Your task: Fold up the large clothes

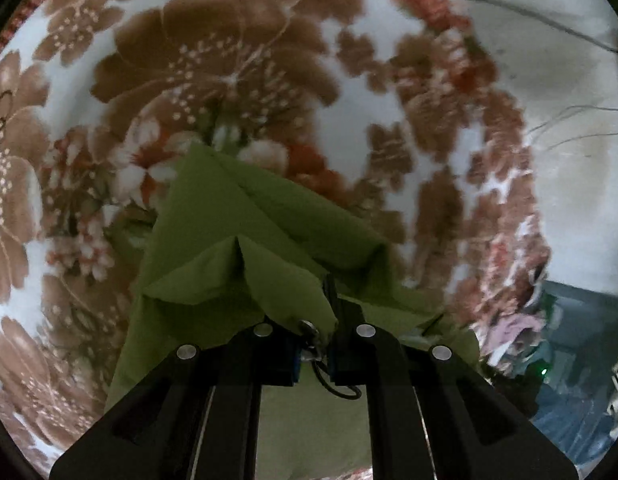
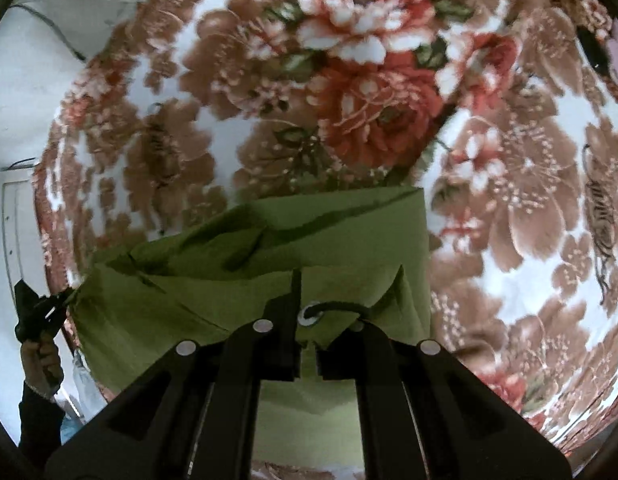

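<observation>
While both grippers point(image 1: 323, 300) point(image 2: 305, 312) pinch it, smooth green cloth point(image 2: 269, 240) drapes over plush floral blanket point(image 2: 369, 100).

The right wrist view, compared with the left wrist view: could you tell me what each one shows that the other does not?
Only the right wrist view shows the left hand-held gripper pinching the green garment's far corner, with the person's hand. Only the left wrist view shows a cluttered pile of items at its right edge. Both show the garment over the floral blanket, each hand-held gripper, including the right, shut on it near an eyelet with cord.

Green garment point(image 1: 245, 240) pinched between left gripper point(image 1: 315, 344) fingers point(image 1: 285, 364)
</observation>
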Action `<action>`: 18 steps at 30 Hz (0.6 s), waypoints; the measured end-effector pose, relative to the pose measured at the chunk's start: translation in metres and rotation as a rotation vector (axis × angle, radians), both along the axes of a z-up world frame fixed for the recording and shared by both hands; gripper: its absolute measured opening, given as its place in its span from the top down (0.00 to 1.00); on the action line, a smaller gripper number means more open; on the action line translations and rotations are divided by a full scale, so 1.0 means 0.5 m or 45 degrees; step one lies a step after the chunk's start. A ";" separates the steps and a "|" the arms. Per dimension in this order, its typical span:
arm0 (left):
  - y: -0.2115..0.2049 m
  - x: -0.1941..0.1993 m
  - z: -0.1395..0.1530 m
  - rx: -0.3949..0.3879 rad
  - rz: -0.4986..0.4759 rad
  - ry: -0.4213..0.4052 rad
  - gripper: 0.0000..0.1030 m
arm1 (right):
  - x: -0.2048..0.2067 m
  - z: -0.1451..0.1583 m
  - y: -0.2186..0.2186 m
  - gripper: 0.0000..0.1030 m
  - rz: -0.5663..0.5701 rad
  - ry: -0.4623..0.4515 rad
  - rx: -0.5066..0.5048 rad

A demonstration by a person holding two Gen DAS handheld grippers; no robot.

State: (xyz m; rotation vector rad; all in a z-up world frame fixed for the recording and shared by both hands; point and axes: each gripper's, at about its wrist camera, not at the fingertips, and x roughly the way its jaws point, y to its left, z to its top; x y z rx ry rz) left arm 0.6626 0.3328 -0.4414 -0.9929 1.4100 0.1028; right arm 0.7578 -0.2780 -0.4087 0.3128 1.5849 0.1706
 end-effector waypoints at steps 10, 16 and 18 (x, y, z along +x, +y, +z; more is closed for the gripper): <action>0.031 0.033 -0.083 -0.049 0.078 0.117 0.81 | 0.055 -0.103 -0.010 0.79 0.010 0.106 0.023; 0.066 0.054 -0.014 -0.052 0.185 -0.040 0.28 | 0.084 -0.028 -0.050 0.21 -0.077 -0.039 0.048; 0.083 0.051 0.021 -0.022 0.224 -0.107 0.27 | 0.077 0.021 -0.067 0.21 -0.109 -0.150 0.091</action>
